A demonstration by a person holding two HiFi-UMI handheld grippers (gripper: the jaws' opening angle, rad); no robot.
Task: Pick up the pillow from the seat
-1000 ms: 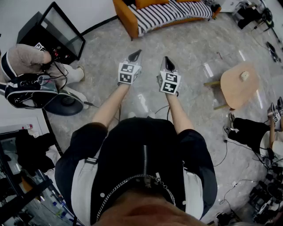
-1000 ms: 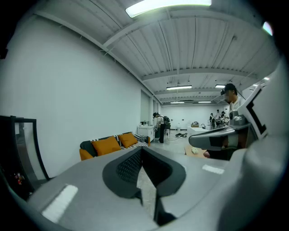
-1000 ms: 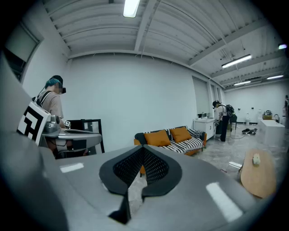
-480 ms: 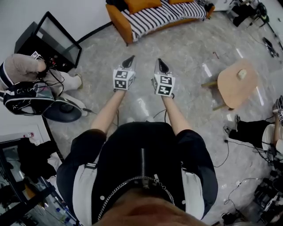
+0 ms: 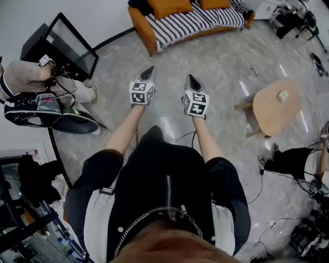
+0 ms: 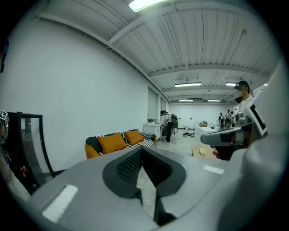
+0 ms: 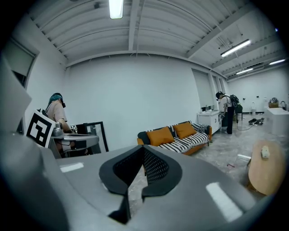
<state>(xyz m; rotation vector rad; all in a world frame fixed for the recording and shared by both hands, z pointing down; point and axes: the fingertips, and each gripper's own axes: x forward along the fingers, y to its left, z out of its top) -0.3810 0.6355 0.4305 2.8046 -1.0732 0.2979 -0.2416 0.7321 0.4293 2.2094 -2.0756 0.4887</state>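
Observation:
Two orange pillows (image 5: 169, 6) (image 5: 213, 3) lie on the seat of a black-and-white striped sofa (image 5: 190, 23) with an orange frame, at the top of the head view. My left gripper (image 5: 149, 71) and right gripper (image 5: 191, 79) are held side by side over the marble floor, well short of the sofa and pointing at it. Both are shut with nothing between the jaws. The left gripper view shows the pillows (image 6: 110, 142) beyond my shut left gripper (image 6: 141, 150). In the right gripper view they (image 7: 160, 136) sit past my shut right gripper (image 7: 143, 149).
A round wooden table (image 5: 277, 100) stands to the right. At the left are a black glass-fronted cabinet (image 5: 61, 43) and a seated person (image 5: 31, 77). Another person (image 5: 298, 159) sits low at the right, with cables on the floor.
Both grippers have drifted a little across the floor with the person, and the sofa shows slightly more in the head view. The jaws stay shut.

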